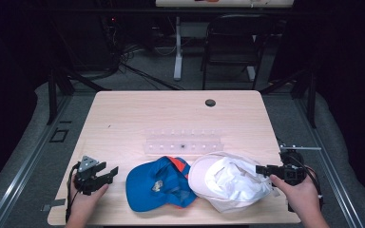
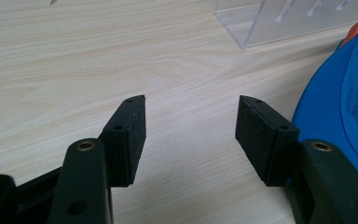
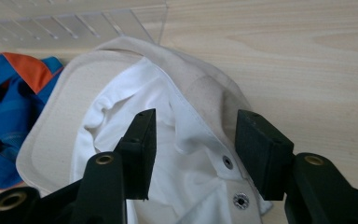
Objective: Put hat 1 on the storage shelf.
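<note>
The right hand-held gripper (image 3: 193, 154) hovers with jaws wide over the back strap of the white cap (image 3: 135, 126), which lies upside down just below it, gripping nothing. The left hand-held gripper (image 2: 191, 140) waits wide and empty above the desk (image 2: 74, 56), with the blue cap (image 2: 345, 107) just right of it.

White cap (image 1: 228, 183) upside down, crumpled — touching blue cap (image 1: 159, 183), near table edge

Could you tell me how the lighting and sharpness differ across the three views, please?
High view: soft and low in detail, the pale wooden table lit against dark surroundings. Left gripper view: bright, even, with the blue fabric cap crisp. Right gripper view: the white fabric cap well lit, with the clear plastic rack slightly washed out.
</note>
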`<state>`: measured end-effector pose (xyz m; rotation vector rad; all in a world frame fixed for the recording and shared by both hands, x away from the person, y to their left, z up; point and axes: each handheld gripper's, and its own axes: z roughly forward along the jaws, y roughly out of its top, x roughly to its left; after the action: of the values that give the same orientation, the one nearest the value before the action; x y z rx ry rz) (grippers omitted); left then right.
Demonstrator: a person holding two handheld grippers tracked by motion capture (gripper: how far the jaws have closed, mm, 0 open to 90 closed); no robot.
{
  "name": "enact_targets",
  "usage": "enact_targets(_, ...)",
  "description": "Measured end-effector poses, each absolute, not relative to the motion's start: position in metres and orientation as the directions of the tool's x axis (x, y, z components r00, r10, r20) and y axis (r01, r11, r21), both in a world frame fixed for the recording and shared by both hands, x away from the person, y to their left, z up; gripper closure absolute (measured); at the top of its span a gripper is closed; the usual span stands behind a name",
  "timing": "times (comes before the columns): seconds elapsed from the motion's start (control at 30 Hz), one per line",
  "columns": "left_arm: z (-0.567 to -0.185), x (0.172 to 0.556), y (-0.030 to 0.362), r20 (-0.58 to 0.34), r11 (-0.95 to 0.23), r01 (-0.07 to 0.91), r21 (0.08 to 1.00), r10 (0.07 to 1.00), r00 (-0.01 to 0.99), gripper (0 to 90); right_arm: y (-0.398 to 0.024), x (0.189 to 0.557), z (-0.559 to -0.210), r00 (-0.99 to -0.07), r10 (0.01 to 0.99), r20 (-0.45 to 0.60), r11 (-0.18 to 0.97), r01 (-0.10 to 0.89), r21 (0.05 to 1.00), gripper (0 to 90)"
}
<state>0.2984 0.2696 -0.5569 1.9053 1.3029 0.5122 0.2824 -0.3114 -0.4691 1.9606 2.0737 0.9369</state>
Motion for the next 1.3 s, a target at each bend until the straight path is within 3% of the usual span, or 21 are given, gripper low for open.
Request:
enact_targets(0.13, -0.557, 0.299, 0.269, -0.082, -0.199, 0.604, 0.771, 0.911, 0.405, 43.2, -0.316, 0.283, -0.468, -0.125, 0.947, 0.296, -0.034, 0.877, 0.480, 48.9)
enact_targets(0.53, -0.556, 0.301, 0.269, -0.086, -0.200, 0.611, 0.766, 0.910, 0.405, 43.2, -0.343, 0.280, -0.485, -0.007, 0.925, 0.380, -0.124, 0.939, 0.320, 48.9)
enact_targets(0.93, -0.558, 0.302, 0.270, -0.086, -0.186, 0.605, 0.774, 0.916, 0.392, 43.2, -0.341, 0.278, -0.518, 0.063, 0.844, 0.532, -0.218, 0.948, 0.233, 49.6)
enact_targets(1.3, -0.558, 0.302, 0.270, -0.088, -0.184, 0.606, 0.774, 0.917, 0.390, 43.2, -0.341, 0.281, -0.498, 0.016, 0.830, 0.558, -0.174, 0.957, 0.231, 61.7)
